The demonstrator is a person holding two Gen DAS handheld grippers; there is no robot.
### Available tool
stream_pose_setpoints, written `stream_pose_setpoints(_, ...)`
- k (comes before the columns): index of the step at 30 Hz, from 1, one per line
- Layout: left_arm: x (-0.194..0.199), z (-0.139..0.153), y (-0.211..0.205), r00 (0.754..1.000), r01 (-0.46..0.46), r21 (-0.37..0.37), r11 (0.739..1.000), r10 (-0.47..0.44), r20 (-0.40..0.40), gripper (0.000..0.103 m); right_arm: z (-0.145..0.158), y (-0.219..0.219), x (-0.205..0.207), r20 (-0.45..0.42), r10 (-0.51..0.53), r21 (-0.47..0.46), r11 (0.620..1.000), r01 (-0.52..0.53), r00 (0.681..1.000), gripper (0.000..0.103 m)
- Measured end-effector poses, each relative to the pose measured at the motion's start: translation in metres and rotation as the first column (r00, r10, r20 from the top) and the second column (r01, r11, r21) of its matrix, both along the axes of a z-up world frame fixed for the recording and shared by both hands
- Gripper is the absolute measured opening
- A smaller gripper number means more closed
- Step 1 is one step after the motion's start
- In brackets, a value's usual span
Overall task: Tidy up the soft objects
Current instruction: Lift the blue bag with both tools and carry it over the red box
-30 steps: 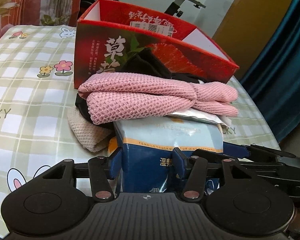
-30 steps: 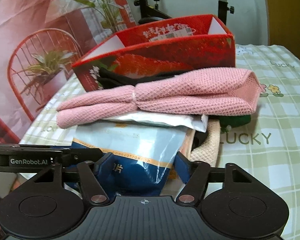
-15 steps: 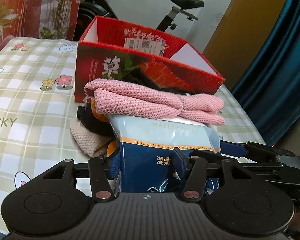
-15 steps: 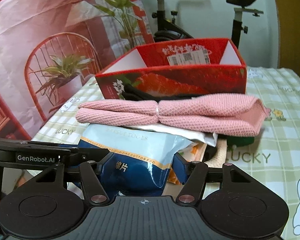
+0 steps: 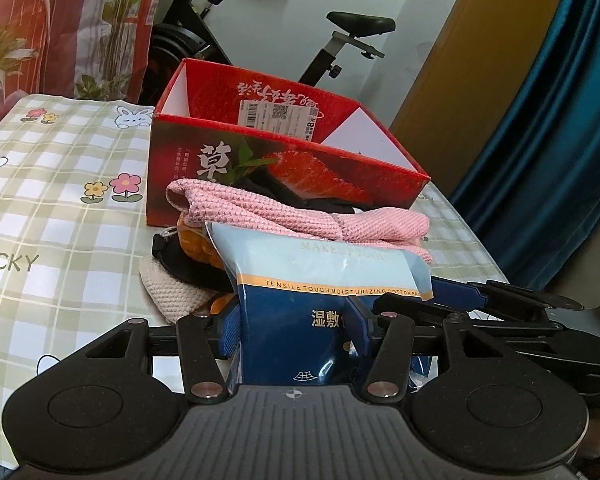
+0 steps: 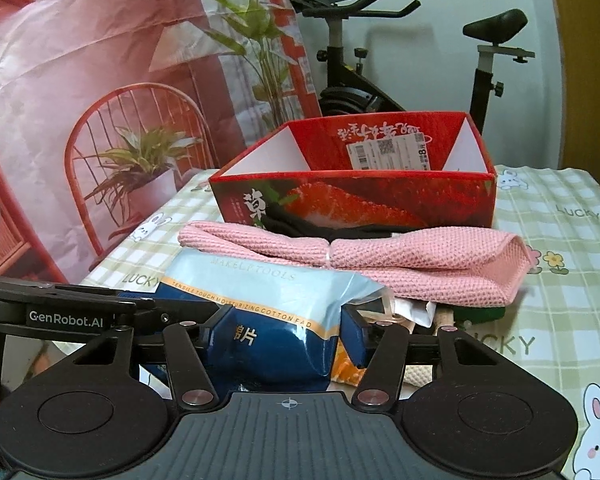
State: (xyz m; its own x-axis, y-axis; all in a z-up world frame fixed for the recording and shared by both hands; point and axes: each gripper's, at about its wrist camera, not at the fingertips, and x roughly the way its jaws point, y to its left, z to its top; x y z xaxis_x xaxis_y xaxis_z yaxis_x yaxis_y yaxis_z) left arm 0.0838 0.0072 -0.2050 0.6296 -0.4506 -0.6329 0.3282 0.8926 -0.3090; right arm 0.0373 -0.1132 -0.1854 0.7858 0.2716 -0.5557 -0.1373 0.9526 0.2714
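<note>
both grippers: left gripper [image 5: 296,326] fingers clamp cotton-pad pack [image 5: 300,320]; right gripper [image 6: 278,330] fingers closing on same pack [image 6: 268,328]. risk: slick film slips, pink towel [image 6: 400,264] resting on pack's far edge slides off onto tabletop [image 6: 560,240], missing red box [image 6: 356,196].

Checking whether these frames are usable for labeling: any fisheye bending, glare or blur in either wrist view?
Left wrist: door frame and curtain bow at the edge; print on the cotton-pad pack is sharp. Right wrist: a soft sheen on the pack; the red box is crisp, with no motion blur.
</note>
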Motion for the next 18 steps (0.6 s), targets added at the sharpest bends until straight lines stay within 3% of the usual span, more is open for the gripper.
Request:
stream_pose_setpoints(9, -0.001, 0.035, 0.005, 0.996, 0.025, -0.035, 0.999, -0.022, 0.083, 0.054, 0.028, -0.01, -0.004, 0.085, -0.009, 0.03, 1.0, 0.006, 0.996, 0.052)
stream_pose_setpoints(18, 0.031, 0.096, -0.003, 0.967, 0.057, -0.048, 0.997, -0.043, 0.253, 0.054, 0.091, -0.029, 0.029, 0.238, 0.011, 0.021, 1.0, -0.017, 0.971, 0.054)
